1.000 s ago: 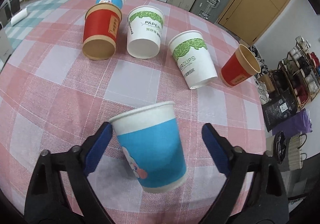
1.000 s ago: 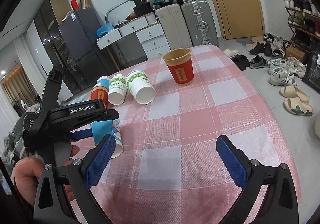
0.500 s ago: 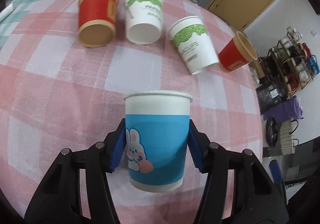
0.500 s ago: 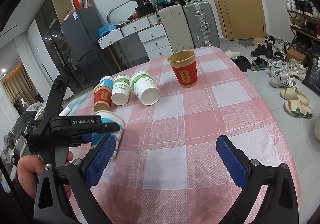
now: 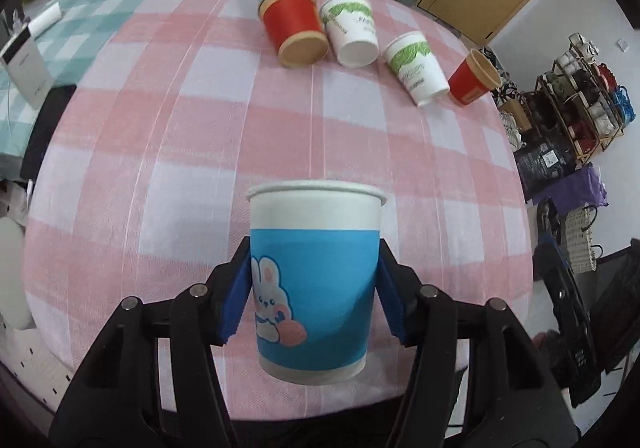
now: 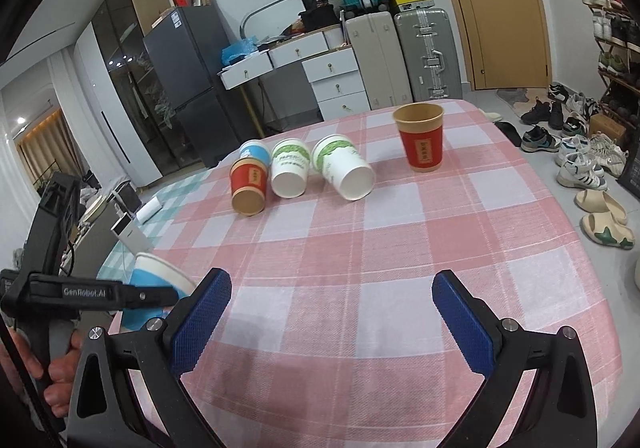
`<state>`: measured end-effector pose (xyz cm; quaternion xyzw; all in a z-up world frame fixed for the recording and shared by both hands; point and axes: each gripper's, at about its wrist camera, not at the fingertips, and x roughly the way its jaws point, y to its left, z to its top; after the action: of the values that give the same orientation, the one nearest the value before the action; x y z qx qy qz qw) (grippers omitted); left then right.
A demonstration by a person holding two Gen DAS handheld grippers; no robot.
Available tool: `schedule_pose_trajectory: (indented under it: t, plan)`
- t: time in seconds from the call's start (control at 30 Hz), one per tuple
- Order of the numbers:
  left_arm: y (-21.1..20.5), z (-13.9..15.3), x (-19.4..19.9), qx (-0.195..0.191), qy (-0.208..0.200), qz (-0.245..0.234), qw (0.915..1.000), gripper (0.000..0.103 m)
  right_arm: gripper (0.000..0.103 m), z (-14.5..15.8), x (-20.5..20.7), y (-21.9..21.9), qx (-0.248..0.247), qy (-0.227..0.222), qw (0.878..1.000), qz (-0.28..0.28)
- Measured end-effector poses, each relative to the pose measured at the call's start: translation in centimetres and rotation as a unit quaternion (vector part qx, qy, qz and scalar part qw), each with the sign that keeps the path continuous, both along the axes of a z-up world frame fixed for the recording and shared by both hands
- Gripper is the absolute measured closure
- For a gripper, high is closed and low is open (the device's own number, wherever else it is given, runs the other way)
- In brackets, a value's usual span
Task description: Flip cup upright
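Note:
My left gripper [image 5: 314, 296] is shut on a blue paper cup with a rabbit picture [image 5: 314, 288]. The cup is held upright, rim up, above the near edge of the pink checked table [image 5: 200, 136]. In the right wrist view the same cup [image 6: 158, 280] shows at the table's left edge, partly hidden behind the left gripper's body. My right gripper [image 6: 330, 312] is open and empty above the table's near side.
Several cups lie on their sides at the far side: a blue one [image 6: 252, 152], a red one [image 6: 248, 186], two white-green ones [image 6: 289, 173] [image 6: 346, 170]. A red cup [image 6: 422, 138] stands upright at the far right. Shoes [image 6: 576, 164] lie on the floor right.
My left gripper closed on the blue cup, lifted it and turned it upright, and pulled back toward the table's near left edge. The right gripper stayed open.

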<state>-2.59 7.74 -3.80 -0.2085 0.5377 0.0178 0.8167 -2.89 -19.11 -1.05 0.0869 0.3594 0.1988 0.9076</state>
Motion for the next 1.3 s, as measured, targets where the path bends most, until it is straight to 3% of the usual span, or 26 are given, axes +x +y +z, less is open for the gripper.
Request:
schedule_pose_trajectory:
  t: [0.4, 0.57, 0.83, 0.97, 1.17, 1.3]
  plan:
    - [0.1, -1.7, -6.0, -0.005, 0.021, -0.027, 0.9994, 0.048, 0.0, -0.7, -1.8, 1.9, -0.012, 0.008, 1.0, 0.015]
    - [0.4, -3.6, -5.2, -0.007, 0.036, -0.015, 0.9992, 0.048, 0.0, -1.1, -1.7, 2.4, -0.019, 0.012, 1.0, 0.019]
    - [0.5, -4.3, -2.8, -0.014, 0.025, -0.021, 0.9994, 0.043, 0.0, -1.5, -1.5, 2.3, -0.025, 0.02, 0.999, 0.017]
    - [1.0, -4.8, -2.2, -0.03, 0.051, -0.026, 0.9979, 0.041, 0.0, -1.4, -1.7, 2.7, -0.028, 0.021, 0.999, 0.023]
    - [0.9, -3.2, -2.9, -0.004, 0.029, -0.036, 0.9989, 0.024, 0.0, -1.1, -2.1, 3.6, -0.029, 0.021, 0.999, 0.032]
    - [0.6, -1.2, -3.5, 0.016, 0.004, -0.049, 0.9987, 0.024, 0.0, -0.9, -2.4, 4.0, -0.033, 0.021, 0.999, 0.031]
